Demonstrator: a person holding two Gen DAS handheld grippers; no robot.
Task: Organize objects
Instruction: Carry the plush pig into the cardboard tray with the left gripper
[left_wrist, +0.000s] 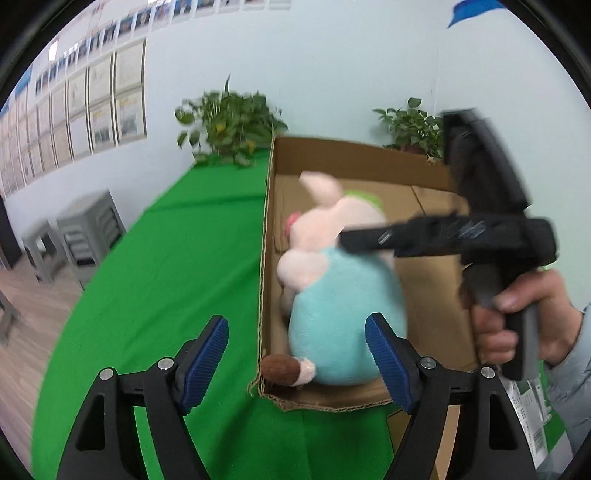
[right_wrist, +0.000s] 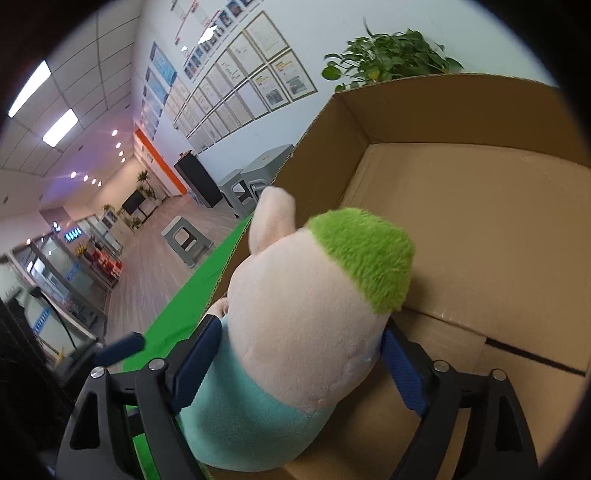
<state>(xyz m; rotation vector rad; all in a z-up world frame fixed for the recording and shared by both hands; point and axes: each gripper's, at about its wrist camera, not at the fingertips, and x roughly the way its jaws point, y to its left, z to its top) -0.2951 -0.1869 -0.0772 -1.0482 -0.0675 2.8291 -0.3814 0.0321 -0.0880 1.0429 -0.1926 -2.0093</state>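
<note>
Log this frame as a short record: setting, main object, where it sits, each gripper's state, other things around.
setting: green cloth on a table
object: plush pig, teal body, green tuft
place: inside the open cardboard box
left gripper: open, nothing between the pads, near the box's front corner
right gripper: jaws wide, plush between them, contact unclear
around: two potted plants behind the box, grey stools
</note>
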